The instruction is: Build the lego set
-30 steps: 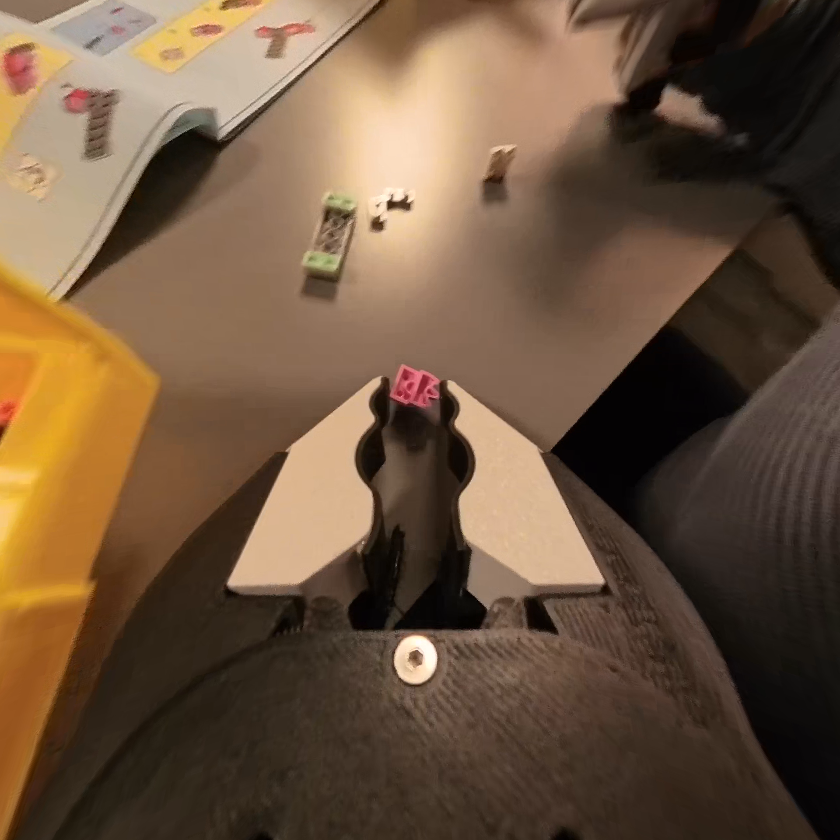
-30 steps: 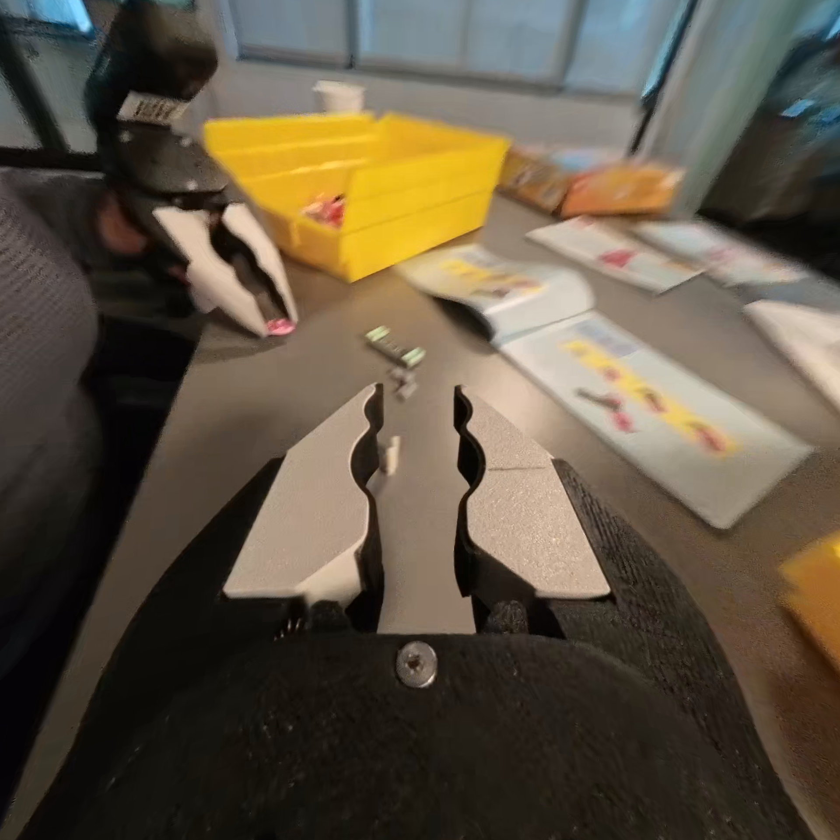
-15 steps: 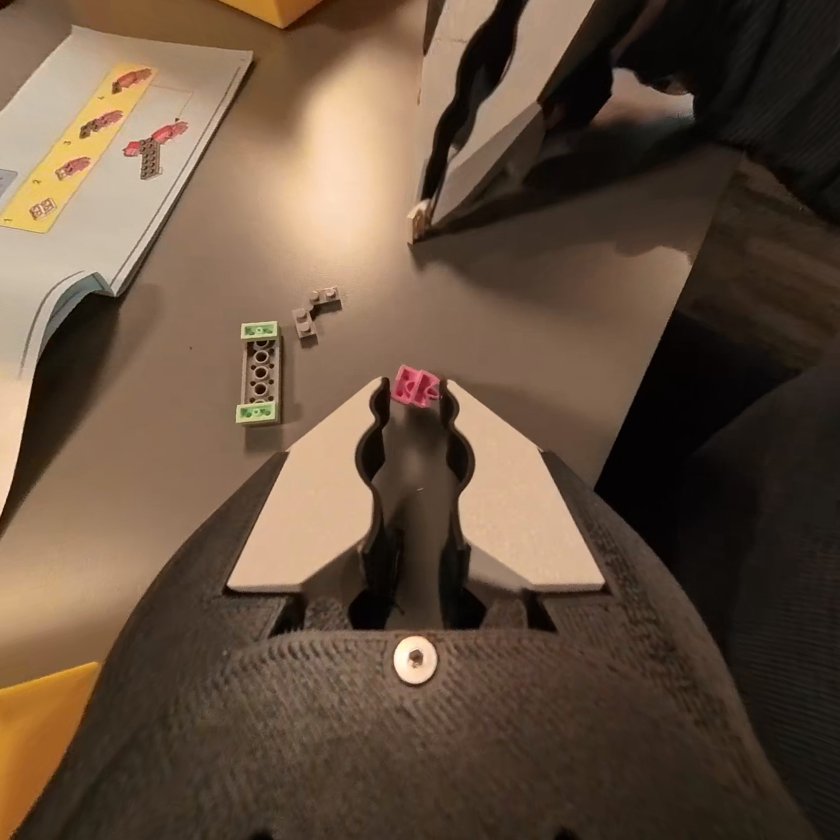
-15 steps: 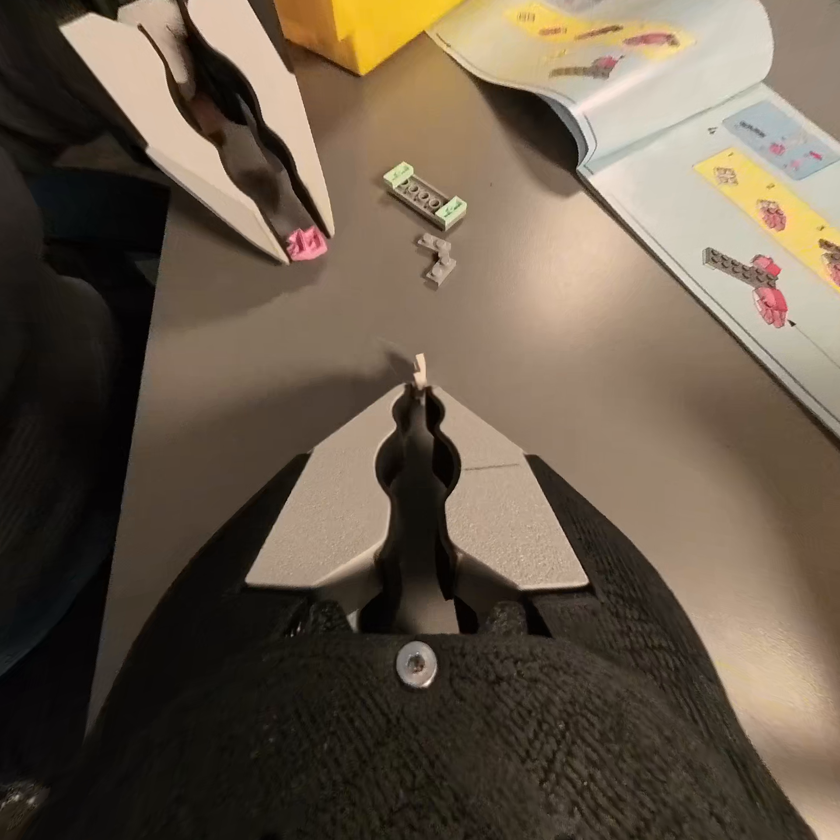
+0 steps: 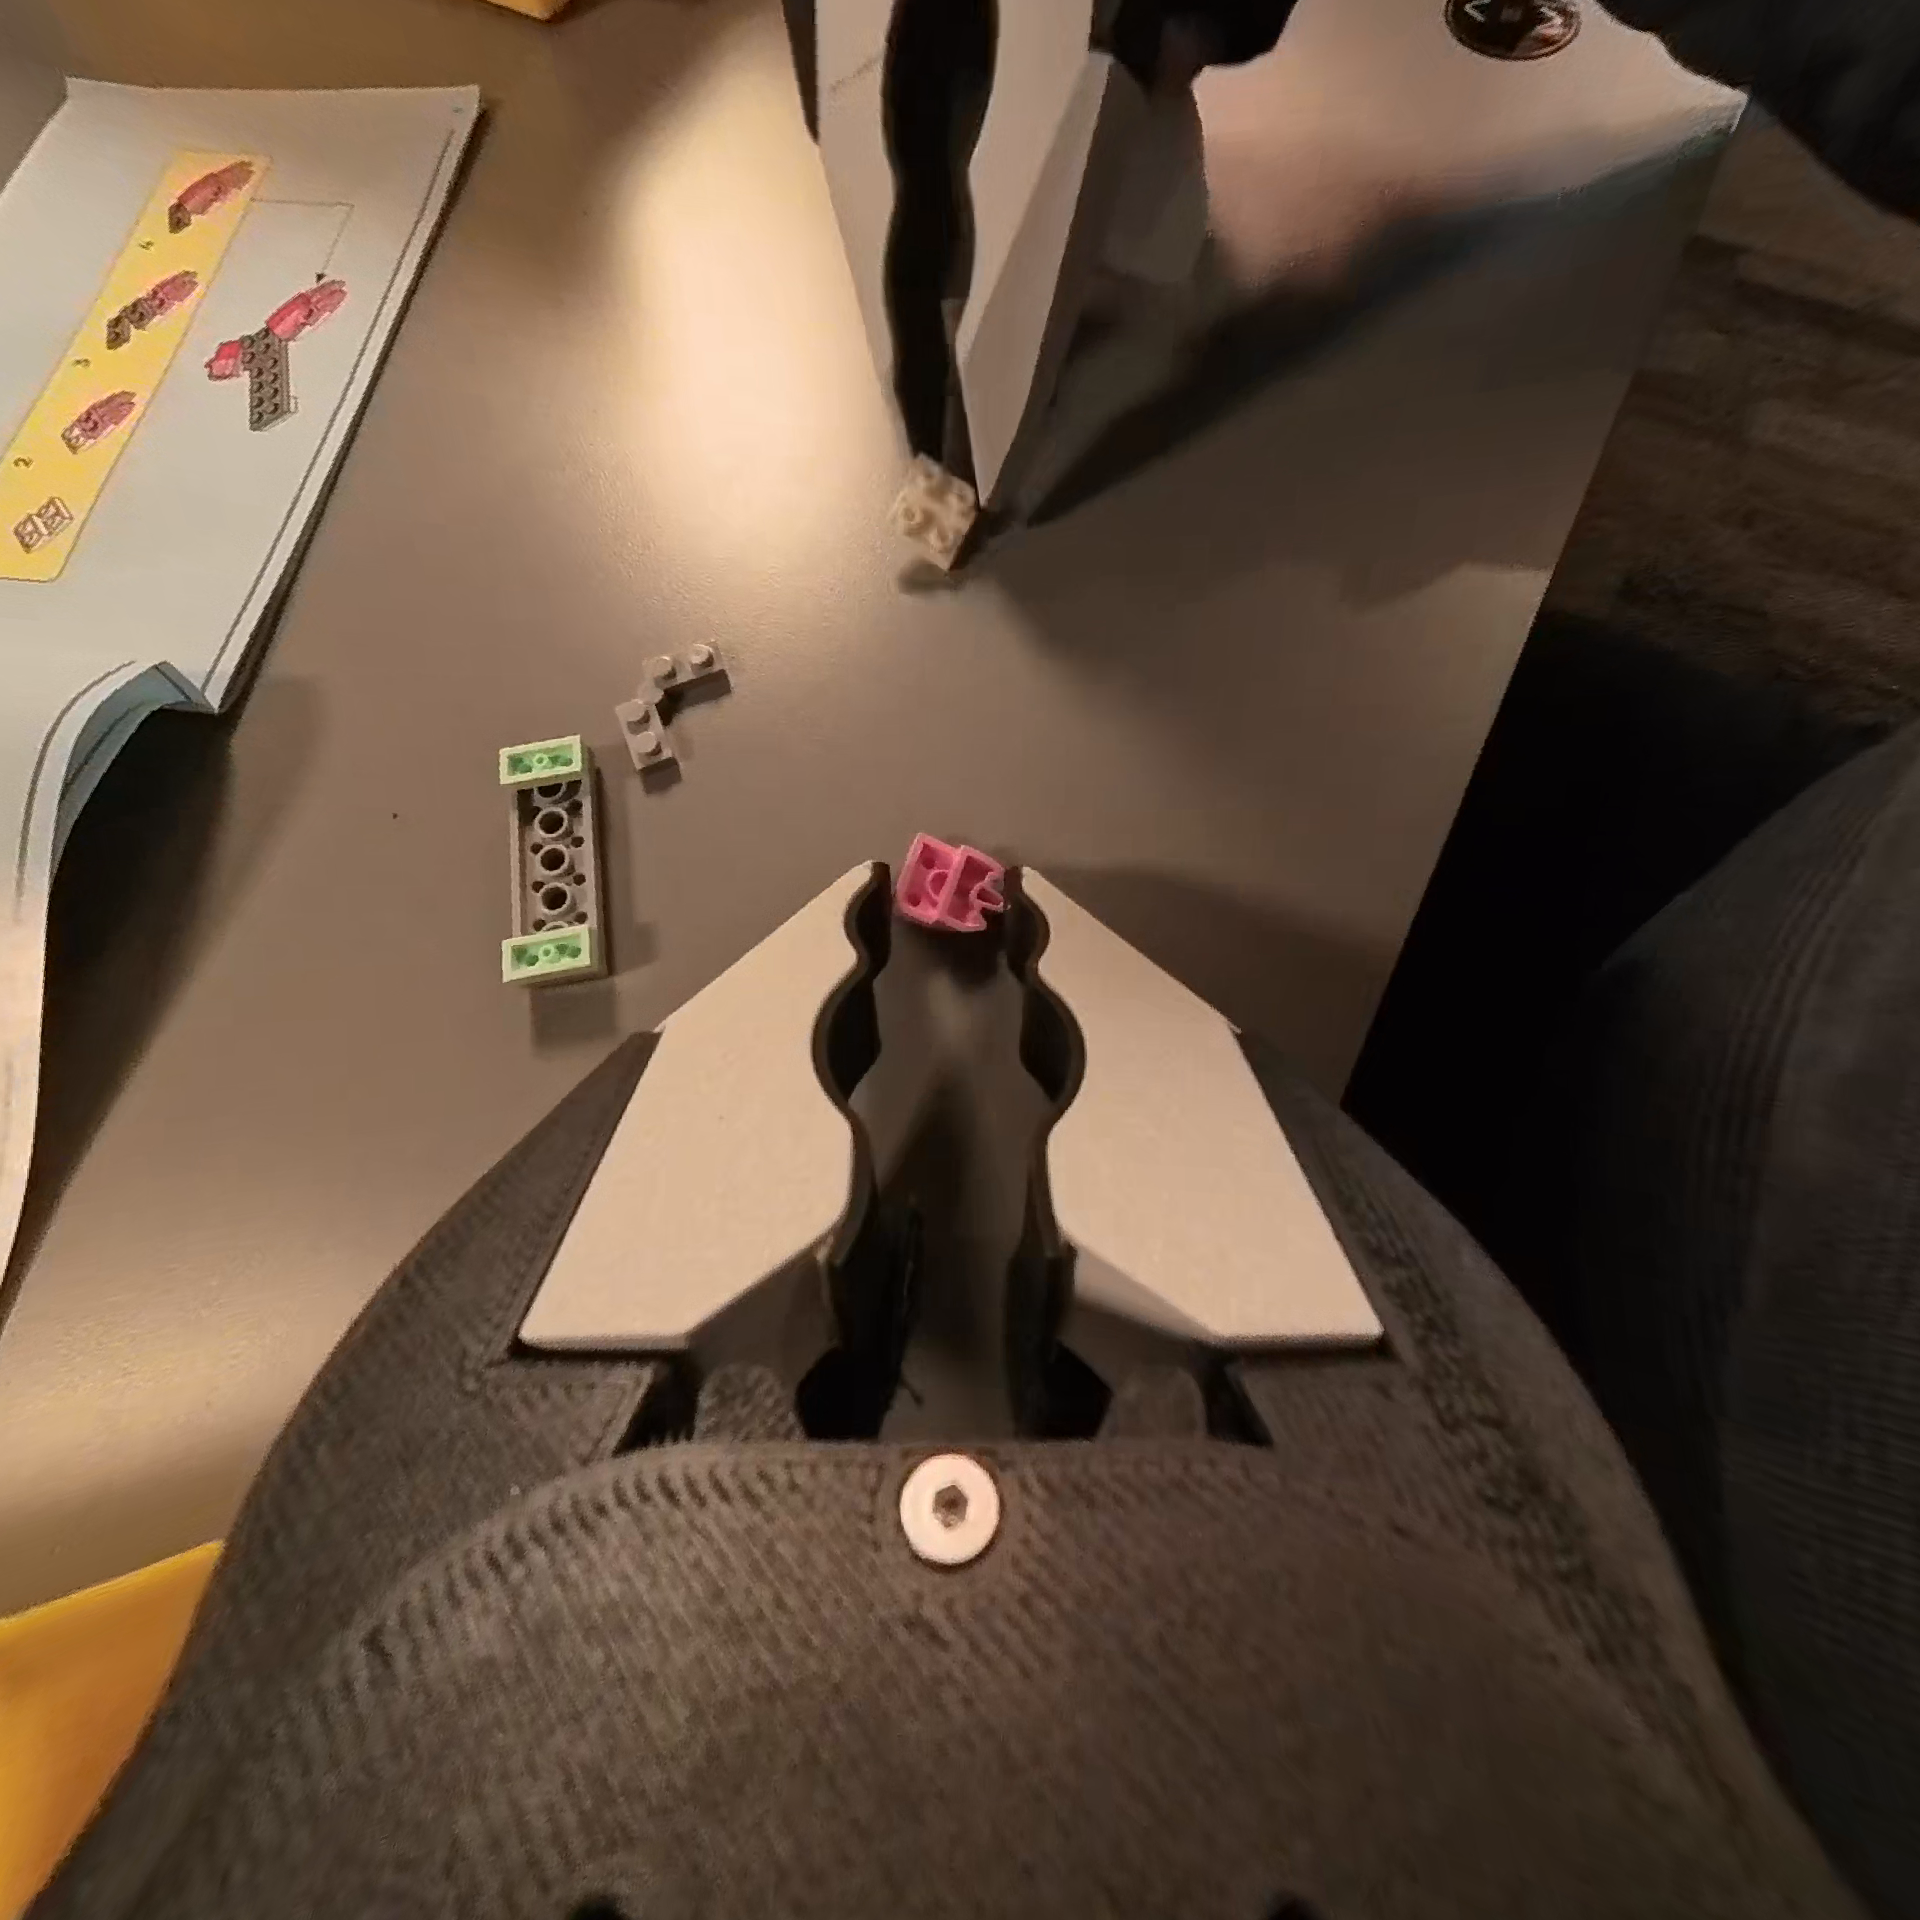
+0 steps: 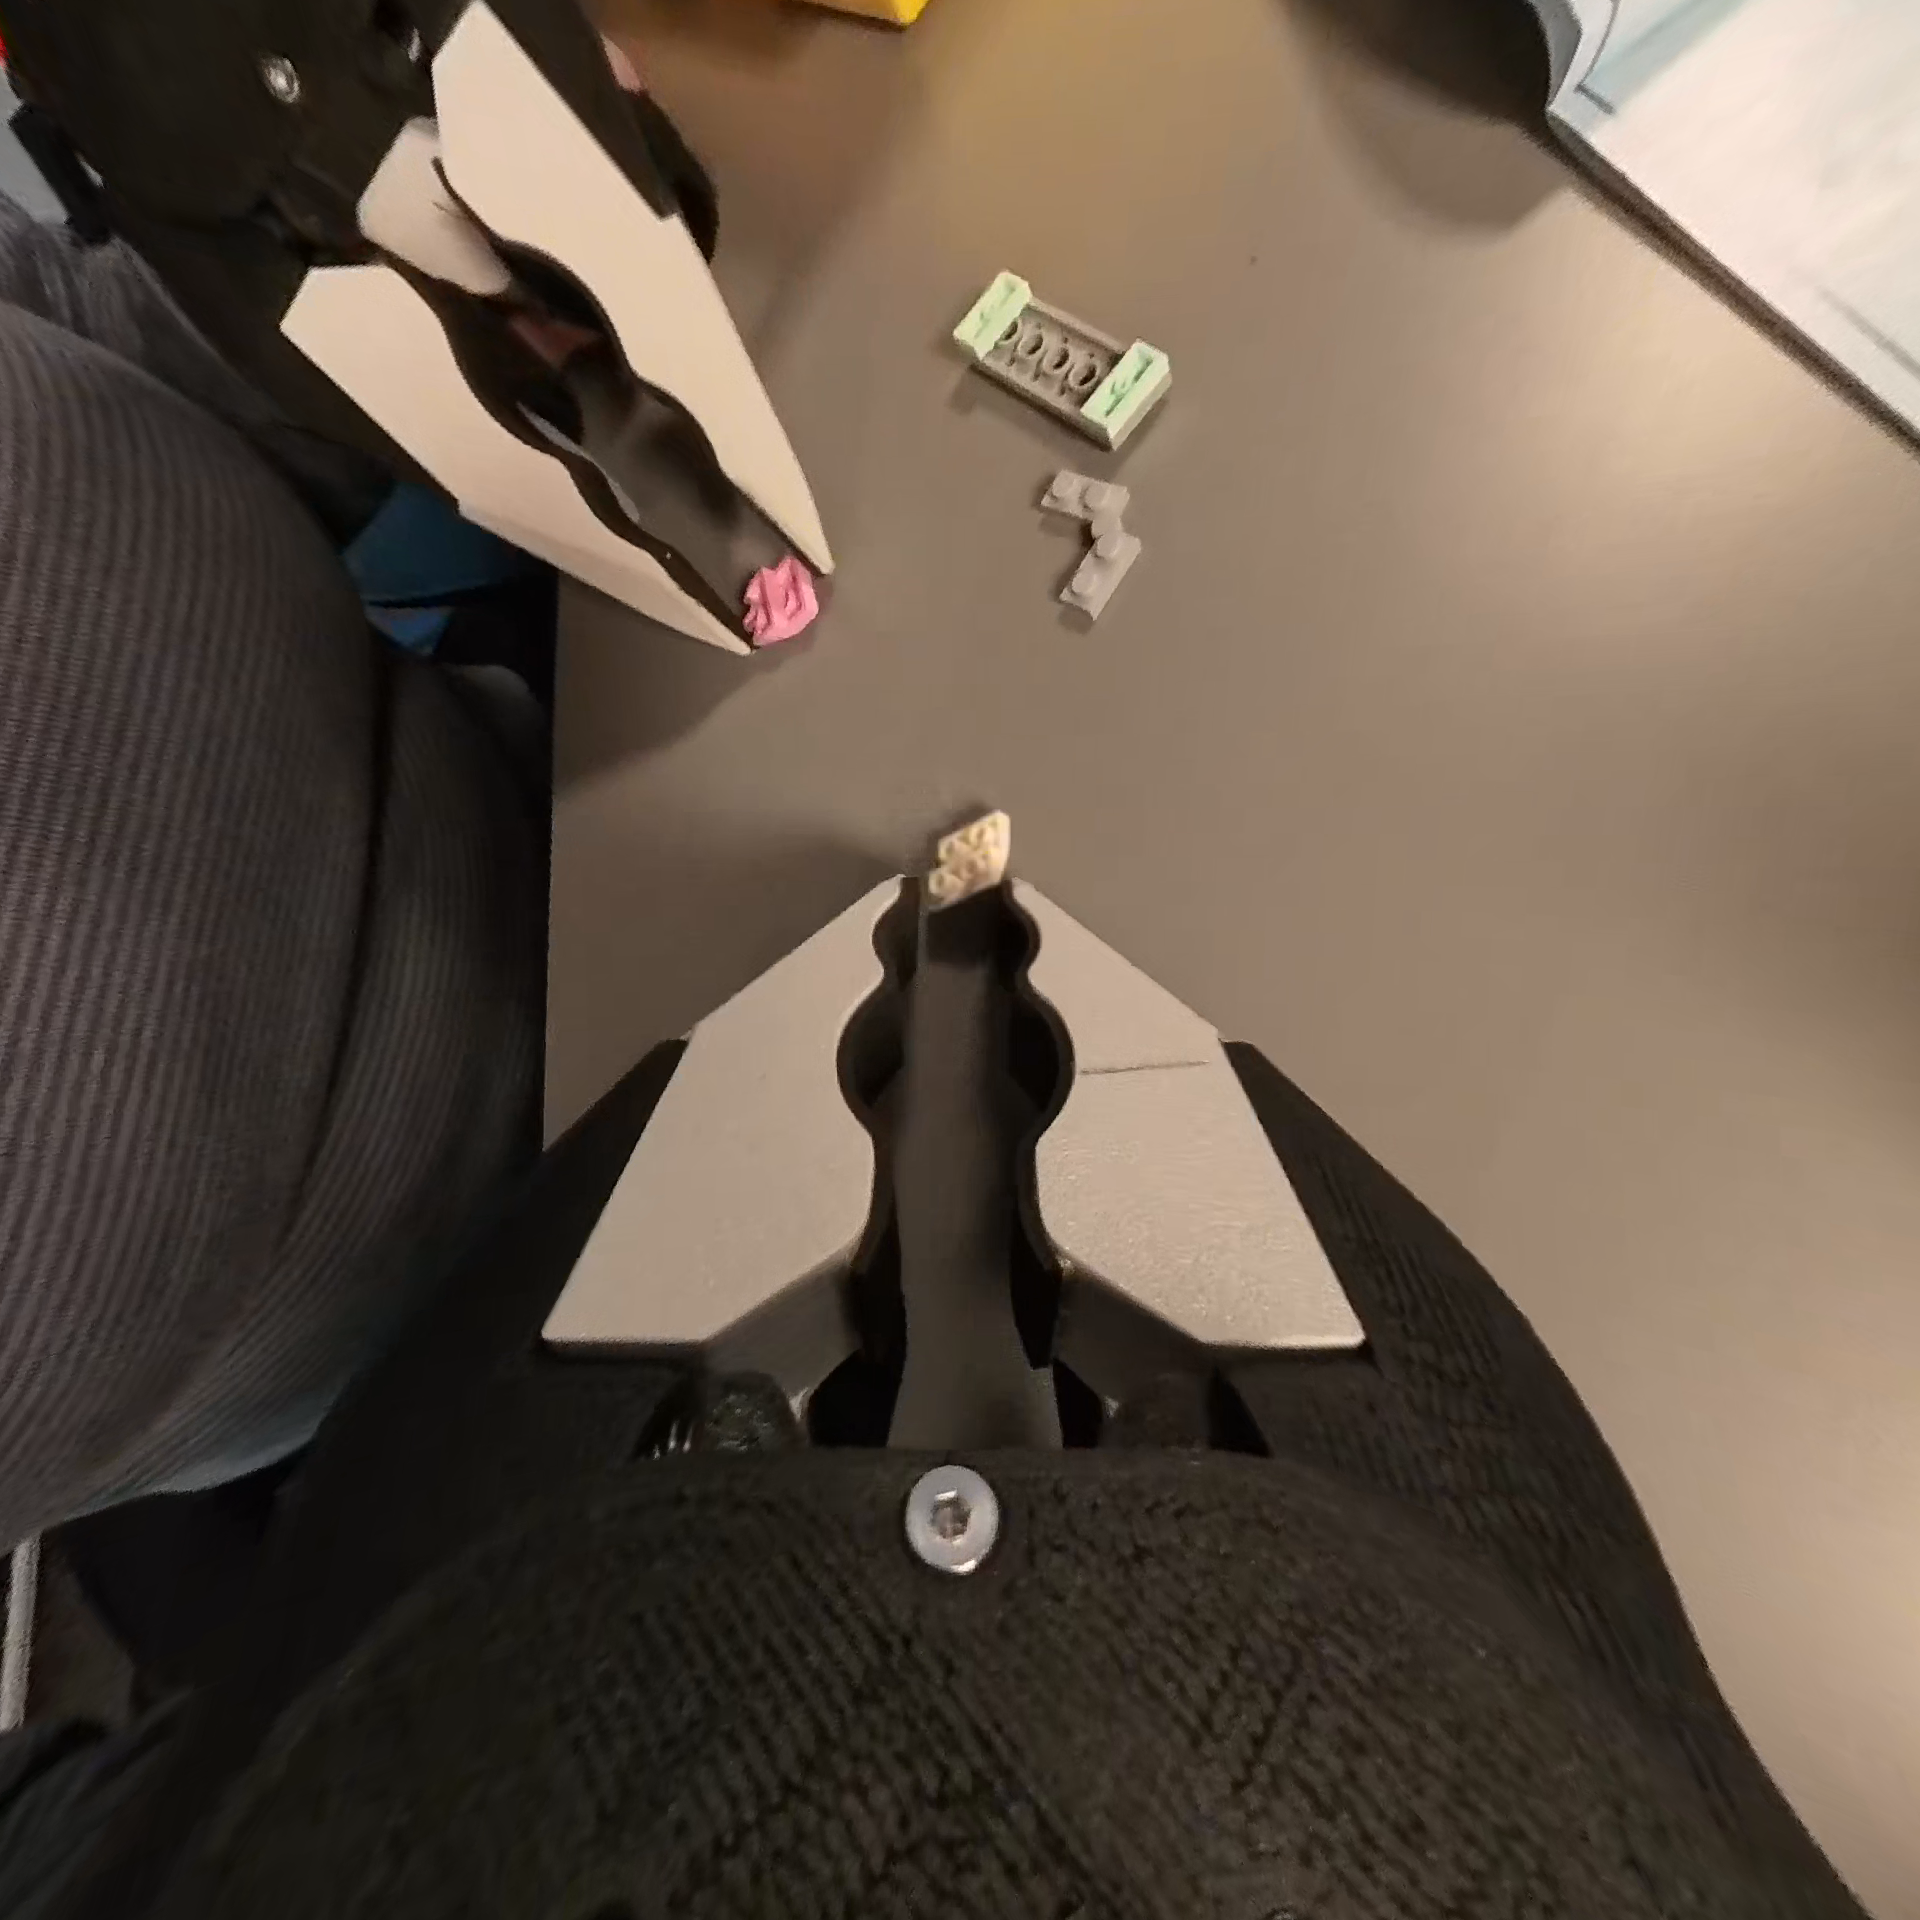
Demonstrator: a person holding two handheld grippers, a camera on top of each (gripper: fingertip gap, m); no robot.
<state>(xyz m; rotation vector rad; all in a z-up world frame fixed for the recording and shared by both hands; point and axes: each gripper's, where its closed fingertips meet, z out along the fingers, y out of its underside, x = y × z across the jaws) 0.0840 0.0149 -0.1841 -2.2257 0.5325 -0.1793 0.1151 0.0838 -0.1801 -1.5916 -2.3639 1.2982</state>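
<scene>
Fingertips of the left gripper [image 5: 951, 881] pinch a pink brick [image 5: 943, 883] just right of the green-ended grey plate [image 5: 551, 862], while beyond that plate, past the bent grey piece [image 5: 668, 704], the right gripper [image 6: 961, 883] clamps a cream plate [image 6: 971, 854].
</scene>
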